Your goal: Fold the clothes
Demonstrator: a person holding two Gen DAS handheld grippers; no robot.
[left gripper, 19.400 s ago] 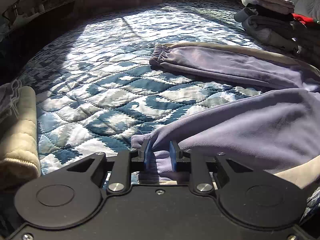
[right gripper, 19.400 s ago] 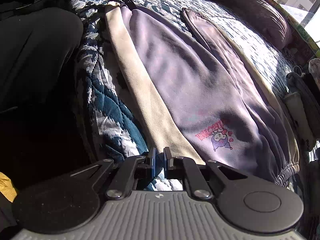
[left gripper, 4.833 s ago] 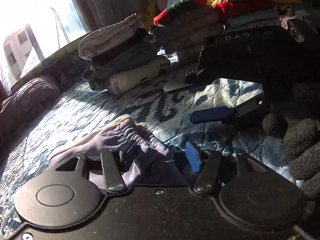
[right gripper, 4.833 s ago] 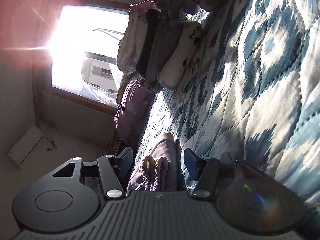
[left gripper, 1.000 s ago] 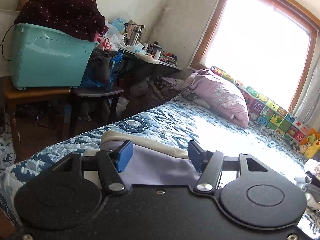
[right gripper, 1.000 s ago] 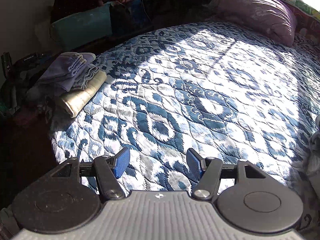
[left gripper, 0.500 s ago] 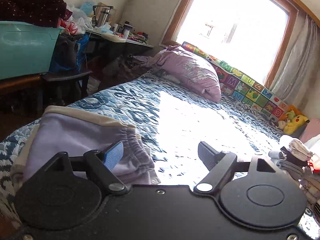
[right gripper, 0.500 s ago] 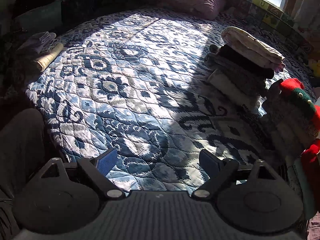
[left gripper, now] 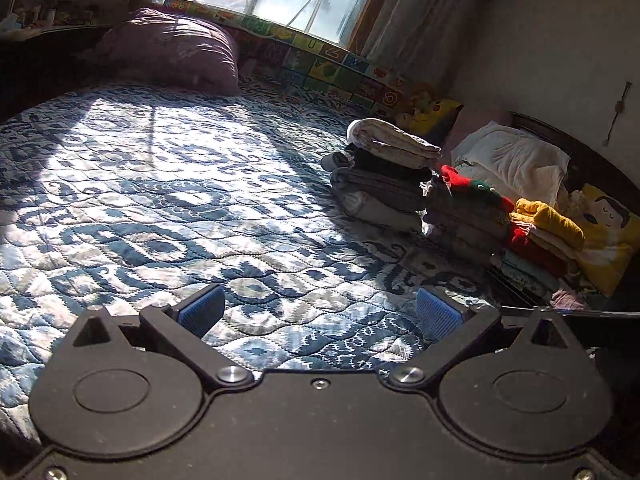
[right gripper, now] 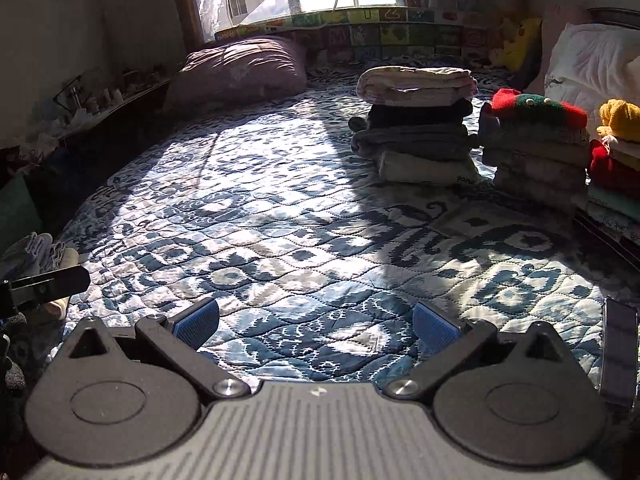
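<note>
Both grippers hover over the blue patterned quilt [left gripper: 168,200] and hold nothing. My left gripper [left gripper: 318,314] is open, blue pads wide apart. My right gripper [right gripper: 316,322] is open too. The folded lavender trousers [right gripper: 38,254] lie in a small heap at the bed's left edge in the right wrist view, partly behind the other gripper's black body [right gripper: 44,282]. Stacks of folded clothes [left gripper: 384,176] stand at the far right of the bed, and the same stacks [right gripper: 420,128] show in the right wrist view.
A purple pillow [left gripper: 172,48] lies under the window. A red and green knit [right gripper: 536,110] tops a second stack, a yellow garment [left gripper: 548,220] a third. A white pillow [right gripper: 592,64] sits far right. A dark phone-like slab [right gripper: 620,350] lies near the right gripper.
Both grippers have swung right, away from the folded trousers at the bed's left edge, and now face the window and the stacks. Their jaws stay open.
</note>
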